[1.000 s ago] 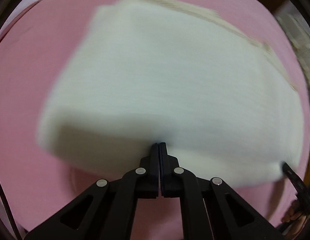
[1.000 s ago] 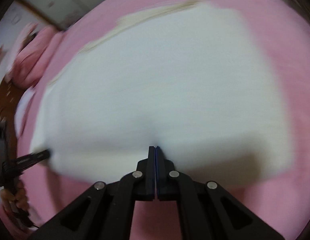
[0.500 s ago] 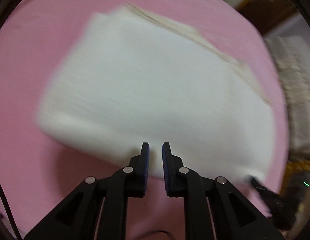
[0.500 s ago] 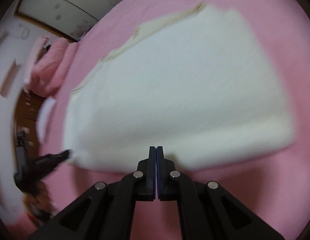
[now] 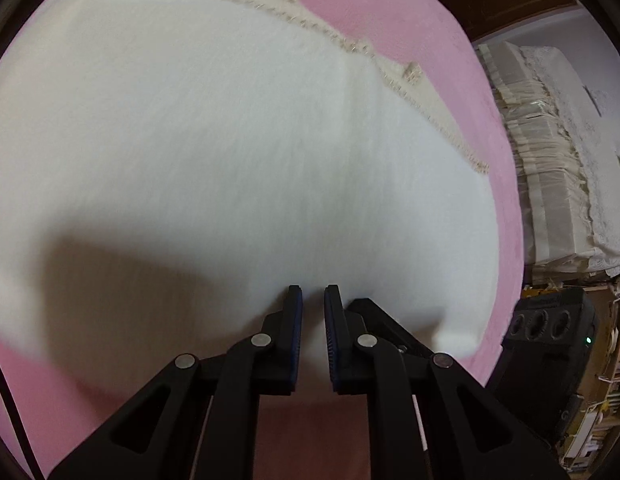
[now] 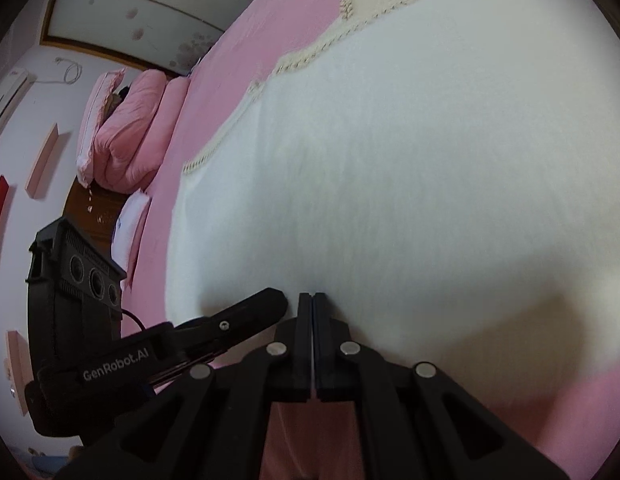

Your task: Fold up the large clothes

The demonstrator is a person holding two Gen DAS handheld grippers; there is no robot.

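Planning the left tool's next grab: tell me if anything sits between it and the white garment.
Nothing visible does. The left tool is open right at the near edge of the white garment, with cloth showing between its fingers. The right tool is shut on that same edge just beside it.

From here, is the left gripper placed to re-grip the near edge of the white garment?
Probably yes: the left gripper is open, its fingers straddling the white garment at its near edge; nothing lies between them.
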